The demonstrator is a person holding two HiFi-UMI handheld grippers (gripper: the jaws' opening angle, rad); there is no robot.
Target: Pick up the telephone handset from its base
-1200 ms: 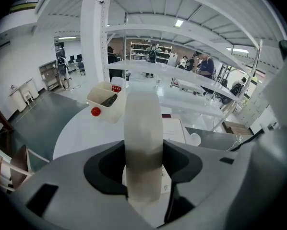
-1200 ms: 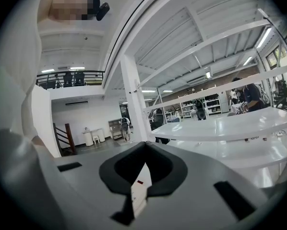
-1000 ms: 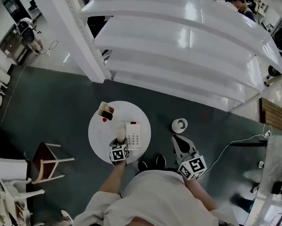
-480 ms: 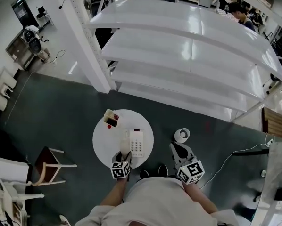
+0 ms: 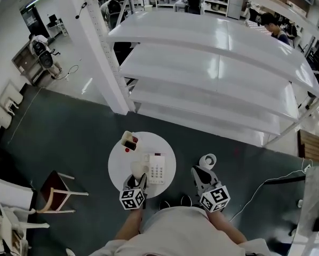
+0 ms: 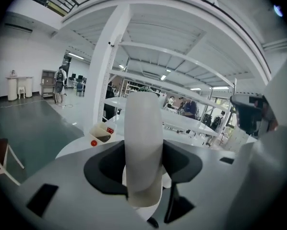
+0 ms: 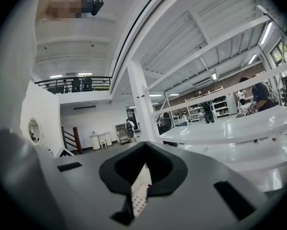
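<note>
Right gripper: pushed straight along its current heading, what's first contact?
Probably the white rack upright. The right gripper points about level, passing above the round white table. Depth unclear.

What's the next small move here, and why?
Probably lift the handset straight up, clear of the base. The left gripper is clamped on it, and it looks only just off the base on the table.

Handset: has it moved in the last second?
Yes. The handset, gripped in the left tongs, has lifted clear of the base, now showing apart at its left.
</note>
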